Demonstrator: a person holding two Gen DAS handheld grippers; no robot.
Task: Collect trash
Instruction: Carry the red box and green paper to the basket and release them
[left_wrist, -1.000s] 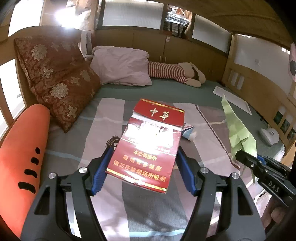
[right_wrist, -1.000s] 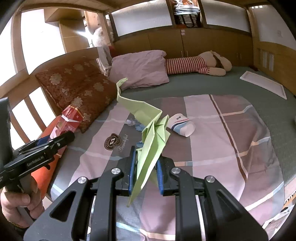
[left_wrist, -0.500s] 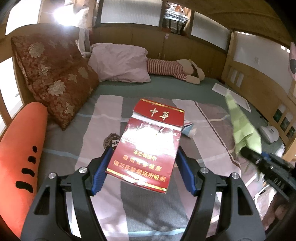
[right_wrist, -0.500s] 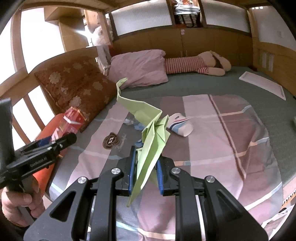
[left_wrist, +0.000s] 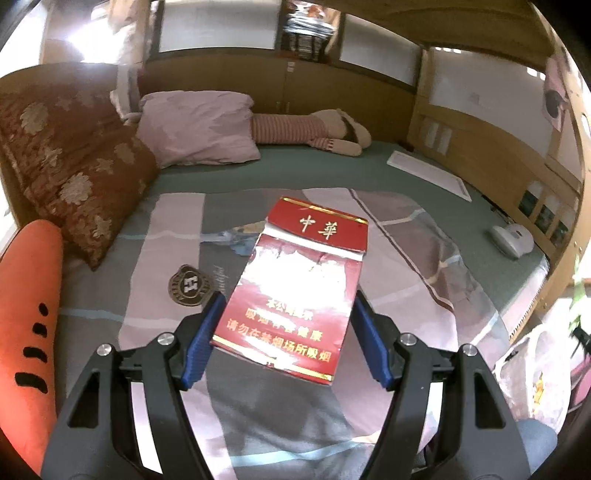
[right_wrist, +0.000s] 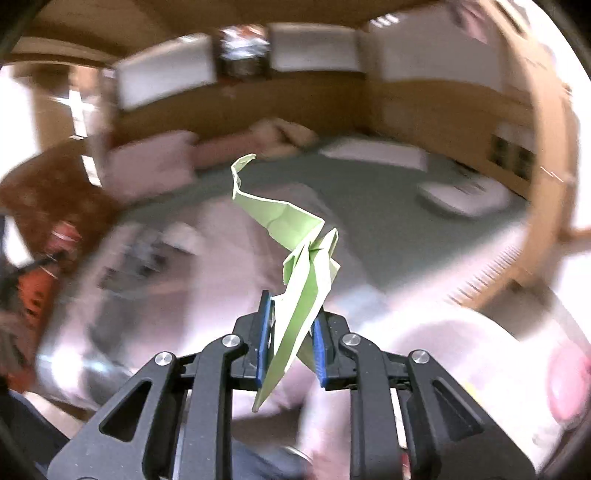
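Observation:
My left gripper (left_wrist: 287, 314) is shut on a red cigarette pack (left_wrist: 301, 284) with gold Chinese lettering and holds it above the striped bedspread (left_wrist: 166, 266). My right gripper (right_wrist: 290, 321) is shut on a folded green paper (right_wrist: 299, 266), which sticks up between the blue pads; the right wrist view is heavily blurred by motion. A white plastic bag (left_wrist: 532, 365) shows at the lower right of the left wrist view, and a pale blurred mass (right_wrist: 461, 354) lies under the right gripper. A sliver of the green paper (left_wrist: 577, 288) shows at the right edge.
Brown floral cushions (left_wrist: 62, 166), a pink pillow (left_wrist: 199, 129) and a striped plush toy (left_wrist: 314, 129) lie at the bed's head. An orange bolster (left_wrist: 26, 314) lies at left. A white tray (left_wrist: 428, 173) and a white device (left_wrist: 511, 240) sit at right by the wooden rail.
My right gripper has swung quickly to the right with the green paper, off the bed towards the white bag. My left gripper has shifted a little right, still holding the pack.

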